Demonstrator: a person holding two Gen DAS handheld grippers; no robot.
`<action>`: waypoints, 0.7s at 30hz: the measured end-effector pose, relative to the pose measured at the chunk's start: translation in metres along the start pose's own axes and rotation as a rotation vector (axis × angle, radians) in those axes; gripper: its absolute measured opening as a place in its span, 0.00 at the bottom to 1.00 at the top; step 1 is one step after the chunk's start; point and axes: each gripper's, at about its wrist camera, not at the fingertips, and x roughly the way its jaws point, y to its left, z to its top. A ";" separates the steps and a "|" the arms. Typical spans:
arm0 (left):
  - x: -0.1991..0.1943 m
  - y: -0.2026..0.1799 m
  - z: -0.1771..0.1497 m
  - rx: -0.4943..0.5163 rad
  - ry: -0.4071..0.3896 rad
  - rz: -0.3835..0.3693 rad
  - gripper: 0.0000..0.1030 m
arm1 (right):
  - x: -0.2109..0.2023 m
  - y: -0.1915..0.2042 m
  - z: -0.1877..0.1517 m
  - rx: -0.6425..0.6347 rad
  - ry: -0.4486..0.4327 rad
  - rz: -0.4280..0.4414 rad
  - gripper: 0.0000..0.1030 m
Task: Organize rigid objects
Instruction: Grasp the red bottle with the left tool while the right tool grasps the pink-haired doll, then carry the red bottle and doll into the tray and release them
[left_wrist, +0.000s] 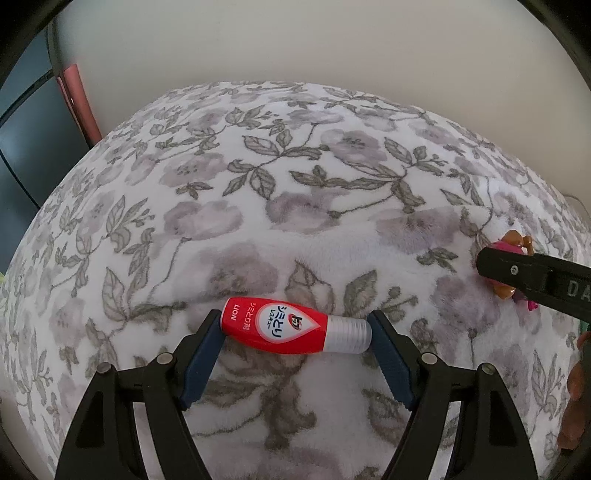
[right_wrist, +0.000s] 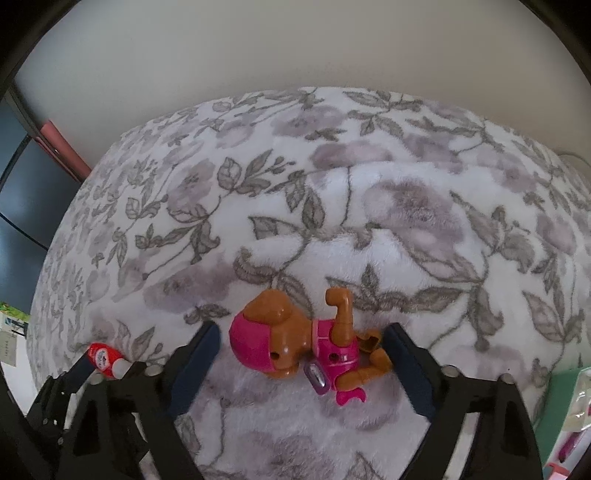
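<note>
A small red bottle (left_wrist: 284, 328) with a clear cap lies on its side on the floral blanket (left_wrist: 258, 184). My left gripper (left_wrist: 295, 325) is shut on it, one pad at each end. The bottle also shows in the right wrist view (right_wrist: 107, 360) at the lower left. A brown toy dog (right_wrist: 299, 347) in a pink outfit lies on the blanket between the fingers of my right gripper (right_wrist: 301, 339), which is open with gaps on both sides. In the left wrist view the right gripper's finger (left_wrist: 524, 277) covers most of the toy (left_wrist: 517, 240).
The blanket (right_wrist: 332, 184) covers a raised soft surface that ends at a pale wall behind. A pink strip (left_wrist: 79, 103) and dark panels stand at the far left. A green item (right_wrist: 565, 387) and packaged things lie at the right edge.
</note>
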 end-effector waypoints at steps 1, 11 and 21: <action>0.000 0.000 0.000 0.000 0.000 0.001 0.77 | 0.000 0.001 0.000 -0.004 -0.003 -0.009 0.80; -0.005 -0.005 0.000 0.013 0.029 0.034 0.77 | -0.016 -0.013 -0.014 0.026 0.014 0.018 0.80; -0.046 -0.026 -0.004 0.024 0.042 0.020 0.77 | -0.074 -0.031 -0.041 0.051 -0.010 0.012 0.80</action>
